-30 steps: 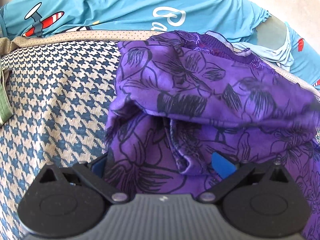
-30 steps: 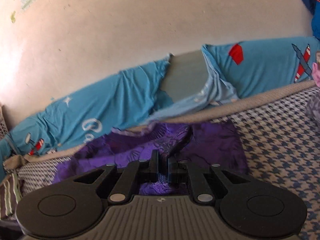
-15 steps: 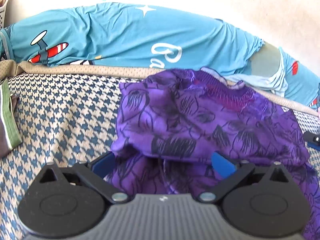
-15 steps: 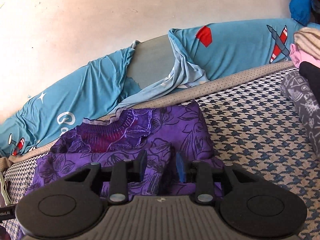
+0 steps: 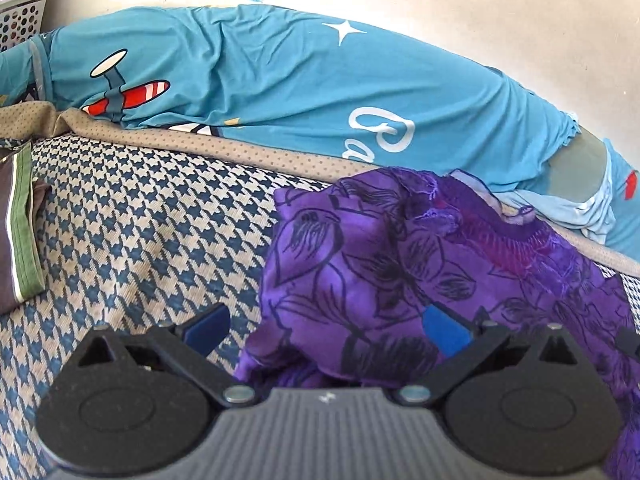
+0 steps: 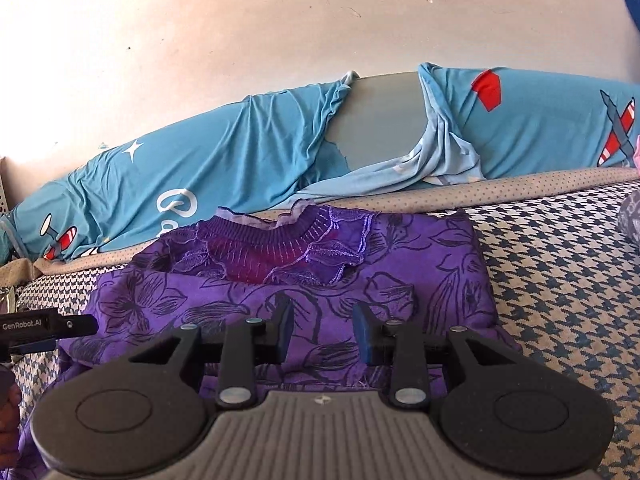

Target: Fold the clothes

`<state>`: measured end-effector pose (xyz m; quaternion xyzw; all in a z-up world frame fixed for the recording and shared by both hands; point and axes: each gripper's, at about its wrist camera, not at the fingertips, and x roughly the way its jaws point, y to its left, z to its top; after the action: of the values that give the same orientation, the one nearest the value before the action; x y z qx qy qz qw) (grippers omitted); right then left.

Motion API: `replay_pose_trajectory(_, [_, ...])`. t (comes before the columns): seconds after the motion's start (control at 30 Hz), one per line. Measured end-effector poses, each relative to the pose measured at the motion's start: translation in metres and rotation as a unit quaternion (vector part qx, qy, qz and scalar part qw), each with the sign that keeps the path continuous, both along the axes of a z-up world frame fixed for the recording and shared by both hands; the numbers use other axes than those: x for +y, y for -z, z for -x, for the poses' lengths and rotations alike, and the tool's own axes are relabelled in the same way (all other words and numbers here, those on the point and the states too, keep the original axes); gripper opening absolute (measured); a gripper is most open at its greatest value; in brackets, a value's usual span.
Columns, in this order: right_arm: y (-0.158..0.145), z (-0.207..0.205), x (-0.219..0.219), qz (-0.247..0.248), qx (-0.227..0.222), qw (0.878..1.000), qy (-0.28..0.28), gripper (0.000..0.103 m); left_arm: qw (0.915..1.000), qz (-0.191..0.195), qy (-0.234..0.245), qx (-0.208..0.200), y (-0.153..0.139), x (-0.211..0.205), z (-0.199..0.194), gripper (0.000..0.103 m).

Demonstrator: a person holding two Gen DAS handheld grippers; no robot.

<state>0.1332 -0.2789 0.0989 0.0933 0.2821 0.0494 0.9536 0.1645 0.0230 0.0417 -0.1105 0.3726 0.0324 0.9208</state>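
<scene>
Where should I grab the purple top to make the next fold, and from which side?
Probably the near hem of the purple top, at its right corner, coming in from the front edge of the bed. There the cloth lies flat and free, while the ruffled collar bunches toward the blue pillow. The right gripper sits open just over it.

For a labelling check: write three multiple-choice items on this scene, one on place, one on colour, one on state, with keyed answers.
1. Where does the purple floral garment lie?
A. on the houndstooth cover
B. in a basket
C. on the floor

2. What colour is the sheet with aeroplane prints?
A. yellow
B. blue
C. white

3. How stand the right tool's jaws?
A. shut on the garment
B. shut on nothing
C. open

Answers: 1 A, the checked fabric shows around it; 2 B, the sheet is plainly blue; 3 C, a wide gap separates the pads.
</scene>
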Motion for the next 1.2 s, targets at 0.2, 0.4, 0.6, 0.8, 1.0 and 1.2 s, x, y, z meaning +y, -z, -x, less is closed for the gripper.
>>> replay_pose_trajectory(0.2, [0.007, -0.006, 0.013, 0.007, 0.013, 1.000, -0.014, 0.033, 0.9990, -0.025, 0.016, 0.034, 0.015, -0.010, -0.008, 0.103])
replay_pose_trajectory(0.4, [0.029, -0.016, 0.031, 0.057, 0.078, 0.995, -0.030, 0.039, 0.9935, -0.076, 0.039, 0.075, 0.035, -0.023, -0.009, 0.103])
replay_pose_trajectory(0.6, [0.035, -0.013, 0.037, 0.090, 0.080, 0.992, -0.040, 0.041, 0.9940, -0.072, 0.035, 0.074, 0.036, -0.021, -0.005, 0.103])
replay_pose_trajectory(0.8, [0.033, -0.013, 0.038, 0.102, 0.086, 0.990, -0.044, 0.042, 0.9930, -0.077, 0.035, 0.082, 0.036, -0.023, 0.001, 0.103])
replay_pose_trajectory(1.0, [0.031, -0.011, 0.035, 0.095, 0.093, 0.990, -0.048, 0.043, 0.9930, -0.066, 0.030, 0.093, 0.033, -0.019, 0.004, 0.103])
replay_pose_trajectory(1.2, [0.028, -0.005, 0.031, 0.092, 0.100, 0.989, -0.054, 0.045, 0.9925, -0.057, 0.015, 0.107, 0.029, -0.018, 0.007, 0.103])
